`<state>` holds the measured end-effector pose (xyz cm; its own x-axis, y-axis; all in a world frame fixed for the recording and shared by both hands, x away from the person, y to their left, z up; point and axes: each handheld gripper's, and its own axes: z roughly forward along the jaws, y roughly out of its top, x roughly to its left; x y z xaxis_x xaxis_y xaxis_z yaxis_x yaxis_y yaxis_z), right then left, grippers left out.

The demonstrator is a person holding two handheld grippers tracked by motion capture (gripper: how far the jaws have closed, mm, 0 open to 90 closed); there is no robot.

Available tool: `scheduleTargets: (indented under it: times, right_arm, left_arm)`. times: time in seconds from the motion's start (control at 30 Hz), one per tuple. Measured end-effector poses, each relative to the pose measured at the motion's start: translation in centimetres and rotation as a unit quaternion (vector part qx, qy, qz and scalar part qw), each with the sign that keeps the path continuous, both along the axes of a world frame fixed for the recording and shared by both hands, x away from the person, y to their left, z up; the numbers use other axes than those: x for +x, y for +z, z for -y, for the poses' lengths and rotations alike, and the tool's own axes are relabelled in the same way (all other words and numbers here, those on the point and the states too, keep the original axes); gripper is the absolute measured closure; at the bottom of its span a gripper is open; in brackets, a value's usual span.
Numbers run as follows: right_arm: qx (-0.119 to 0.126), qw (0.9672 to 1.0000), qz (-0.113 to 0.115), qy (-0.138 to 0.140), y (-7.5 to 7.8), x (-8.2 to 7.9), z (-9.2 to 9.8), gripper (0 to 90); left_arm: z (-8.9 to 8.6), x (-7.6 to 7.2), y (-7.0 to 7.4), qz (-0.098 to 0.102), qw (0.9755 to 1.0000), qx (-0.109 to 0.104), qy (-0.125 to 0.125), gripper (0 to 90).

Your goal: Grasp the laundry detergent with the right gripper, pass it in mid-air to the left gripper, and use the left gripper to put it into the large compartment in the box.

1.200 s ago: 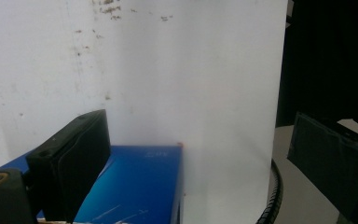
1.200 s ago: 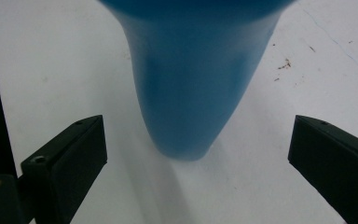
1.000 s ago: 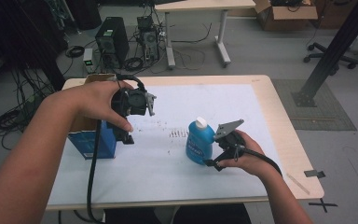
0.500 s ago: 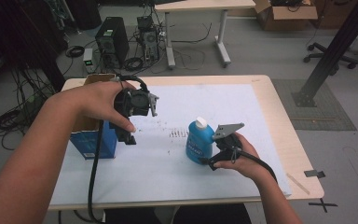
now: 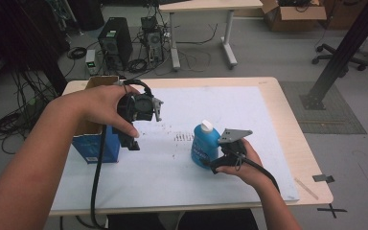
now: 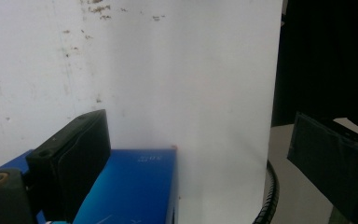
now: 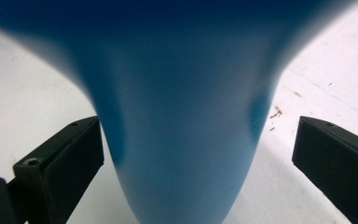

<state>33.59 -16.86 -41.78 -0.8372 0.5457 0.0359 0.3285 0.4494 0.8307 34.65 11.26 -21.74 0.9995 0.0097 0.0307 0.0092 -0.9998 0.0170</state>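
Observation:
A blue bottle [image 5: 204,146] with a white cap stands upright on the white sheet [image 5: 167,172] right of centre. My right gripper [image 5: 215,160] is low at the bottle's near right side. In the right gripper view the bottle [image 7: 182,121] sits between the wide-apart jaws of this open gripper [image 7: 196,158], close to the left one. A blue box [image 5: 96,146] with an open top stands at the left. My left gripper [image 5: 128,139] hangs beside it, pointing down. It is open [image 6: 200,154], one jaw over the box [image 6: 135,186] edge and nothing between the jaws.
The wooden table [image 5: 287,124] ends just right of the sheet. Behind it on the floor are computer towers [image 5: 115,43], tangled cables and another desk [image 5: 201,7]. A black post [image 5: 335,57] rises at the right.
The right hand has dropped slightly beside the bottle. The left gripper, the box and the bottle stay where they were.

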Motion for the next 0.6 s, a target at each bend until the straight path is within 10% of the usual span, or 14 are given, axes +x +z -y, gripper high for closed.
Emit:
scheduleTargets:
  times: [0.6]
  right_arm:
    - [0.05,0.9969,0.039,-0.045,-1.2,-0.9,-0.1,11.1]
  left_arm:
    - [0.1,0.2,0.1,0.003,1.0,-0.004,0.001,6.4]
